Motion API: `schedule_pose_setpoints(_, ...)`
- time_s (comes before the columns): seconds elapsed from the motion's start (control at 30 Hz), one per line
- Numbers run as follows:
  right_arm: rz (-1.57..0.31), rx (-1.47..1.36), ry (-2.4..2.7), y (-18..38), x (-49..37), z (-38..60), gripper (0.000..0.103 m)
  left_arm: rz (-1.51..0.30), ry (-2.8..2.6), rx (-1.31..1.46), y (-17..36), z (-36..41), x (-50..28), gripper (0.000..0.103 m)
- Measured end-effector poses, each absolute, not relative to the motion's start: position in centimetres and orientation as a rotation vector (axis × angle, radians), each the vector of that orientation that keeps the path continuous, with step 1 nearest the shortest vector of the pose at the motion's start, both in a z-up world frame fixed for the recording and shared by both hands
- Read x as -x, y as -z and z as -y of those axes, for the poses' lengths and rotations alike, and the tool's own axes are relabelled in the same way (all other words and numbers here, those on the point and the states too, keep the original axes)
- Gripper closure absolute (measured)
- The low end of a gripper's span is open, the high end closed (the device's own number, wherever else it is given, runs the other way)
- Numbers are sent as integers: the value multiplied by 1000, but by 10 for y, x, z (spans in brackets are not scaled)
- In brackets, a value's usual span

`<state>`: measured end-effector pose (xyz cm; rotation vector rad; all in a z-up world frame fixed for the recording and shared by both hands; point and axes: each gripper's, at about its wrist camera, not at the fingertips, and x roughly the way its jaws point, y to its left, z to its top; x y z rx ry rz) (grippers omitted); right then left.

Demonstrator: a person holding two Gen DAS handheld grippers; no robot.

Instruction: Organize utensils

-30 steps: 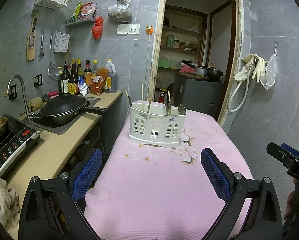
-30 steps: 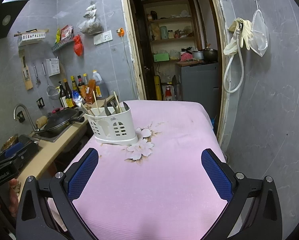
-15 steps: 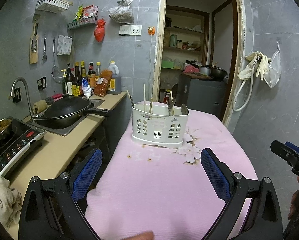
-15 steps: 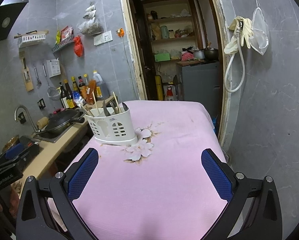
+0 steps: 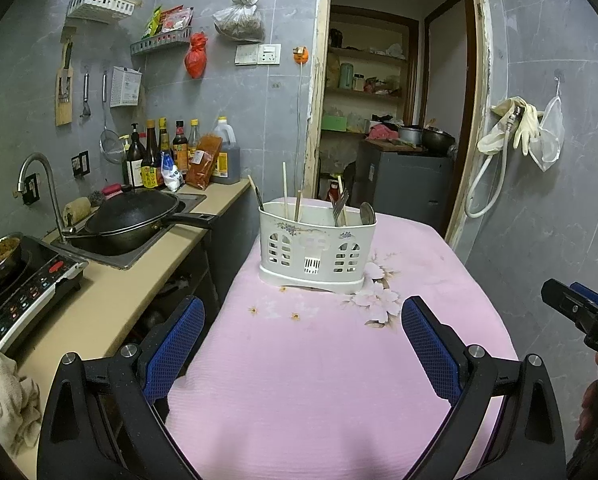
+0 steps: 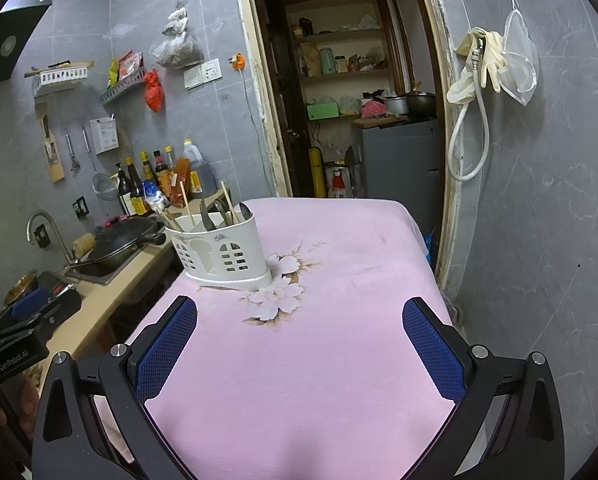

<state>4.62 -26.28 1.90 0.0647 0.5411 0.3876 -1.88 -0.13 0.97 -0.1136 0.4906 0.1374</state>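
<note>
A white plastic utensil caddy (image 5: 317,250) stands on the pink tablecloth (image 5: 323,376), also in the right wrist view (image 6: 221,254). Chopsticks (image 5: 285,196) stand in its left part, a fork (image 5: 339,206) and a spoon (image 5: 366,213) in its right part. My left gripper (image 5: 301,338) is open and empty, held back from the caddy over the cloth. My right gripper (image 6: 299,338) is open and empty, to the right of the caddy. The right gripper's tip also shows at the left wrist view's right edge (image 5: 579,312).
A counter (image 5: 111,292) runs along the left with a wok (image 5: 133,216) in the sink, a faucet (image 5: 45,184), an induction cooker (image 5: 23,284) and sauce bottles (image 5: 163,152). An open doorway (image 5: 395,120) lies behind the table. A grey wall (image 6: 539,220) is on the right.
Both grippers have stayed open and empty. The left wrist view has drifted slightly, so the caddy sits a little higher in it. The utensils have not moved.
</note>
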Motion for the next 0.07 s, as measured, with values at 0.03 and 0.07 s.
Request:
schedule_pose_setpoints(0.03, -542, -64, -387, -19, -46, 263, 0, -492, -137, 114, -9, 1, 18, 6)
schedule_pose_setpoints(0.07, -544, -64, -387, -19, -47, 262, 0, -494, -135, 115, -9, 0, 17, 6)
